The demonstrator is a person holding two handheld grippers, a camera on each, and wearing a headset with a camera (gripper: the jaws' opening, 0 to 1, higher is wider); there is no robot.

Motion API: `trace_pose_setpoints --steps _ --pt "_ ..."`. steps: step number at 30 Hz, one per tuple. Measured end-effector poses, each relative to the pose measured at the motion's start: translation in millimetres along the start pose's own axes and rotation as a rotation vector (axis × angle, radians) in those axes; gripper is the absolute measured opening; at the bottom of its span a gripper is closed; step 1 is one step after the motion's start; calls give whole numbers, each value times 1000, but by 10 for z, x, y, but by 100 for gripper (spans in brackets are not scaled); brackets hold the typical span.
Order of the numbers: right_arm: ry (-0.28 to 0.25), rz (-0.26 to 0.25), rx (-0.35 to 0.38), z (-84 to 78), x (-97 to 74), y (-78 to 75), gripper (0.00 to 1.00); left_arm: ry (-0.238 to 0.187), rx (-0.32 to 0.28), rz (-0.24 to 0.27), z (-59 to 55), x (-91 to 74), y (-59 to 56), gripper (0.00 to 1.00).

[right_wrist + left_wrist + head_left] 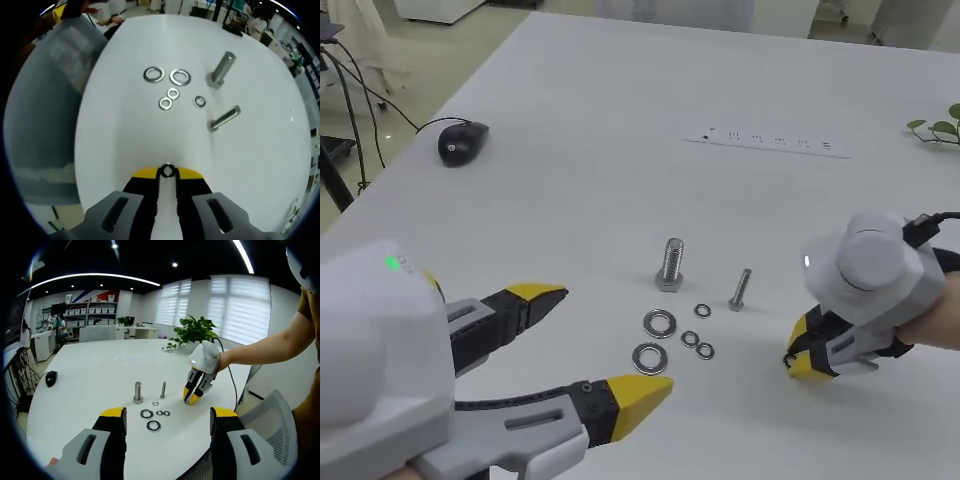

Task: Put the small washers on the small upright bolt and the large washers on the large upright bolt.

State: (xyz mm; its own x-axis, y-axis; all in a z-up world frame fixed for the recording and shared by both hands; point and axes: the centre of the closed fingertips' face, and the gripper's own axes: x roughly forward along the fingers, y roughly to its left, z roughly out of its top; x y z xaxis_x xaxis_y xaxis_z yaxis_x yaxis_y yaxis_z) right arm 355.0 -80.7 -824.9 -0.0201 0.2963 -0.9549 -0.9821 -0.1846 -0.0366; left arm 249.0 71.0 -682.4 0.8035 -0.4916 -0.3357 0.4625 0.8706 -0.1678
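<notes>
Washers (659, 323) loose on white table (620, 120) (office shelves (90, 315) beyond) | left hand-held gripper (608, 338) apart | right hand-held gripper (799, 363) clamps small washer (168, 171)

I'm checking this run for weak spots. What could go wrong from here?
The small washer sits at the very tips of the right gripper, so it may slip out. The small bolt stands free on its head; a nudge while threading the washer on might tip it.

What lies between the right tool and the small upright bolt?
Bare table between the right tool and the small bolt, seen in the head view and the right gripper view. The right tool grips a small washer.
</notes>
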Motion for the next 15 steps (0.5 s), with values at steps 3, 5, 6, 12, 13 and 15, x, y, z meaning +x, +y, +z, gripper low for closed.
trace_pose_setpoints --steps 3,5,6,12,13,15 --pt "-1 -7 4 -1 -2 -5 13 -1 0 -1 4 -1 -9 67" --pt "-4 -10 -4 5 -4 -11 12 -4 0 0 13 -3 -18 67" --pt "-3 -12 -7 6 -4 -14 12 -5 1 0 16 -4 -22 67" --pt "-8 -20 10 66 -98 -60 12 0 6 -4 13 -9 -48 67" --pt "-13 -21 12 87 -129 -70 12 0 7 -4 11 -10 -48 67" --pt "-22 -32 3 147 -213 -103 12 -1 7 -5 11 -9 -53 67"
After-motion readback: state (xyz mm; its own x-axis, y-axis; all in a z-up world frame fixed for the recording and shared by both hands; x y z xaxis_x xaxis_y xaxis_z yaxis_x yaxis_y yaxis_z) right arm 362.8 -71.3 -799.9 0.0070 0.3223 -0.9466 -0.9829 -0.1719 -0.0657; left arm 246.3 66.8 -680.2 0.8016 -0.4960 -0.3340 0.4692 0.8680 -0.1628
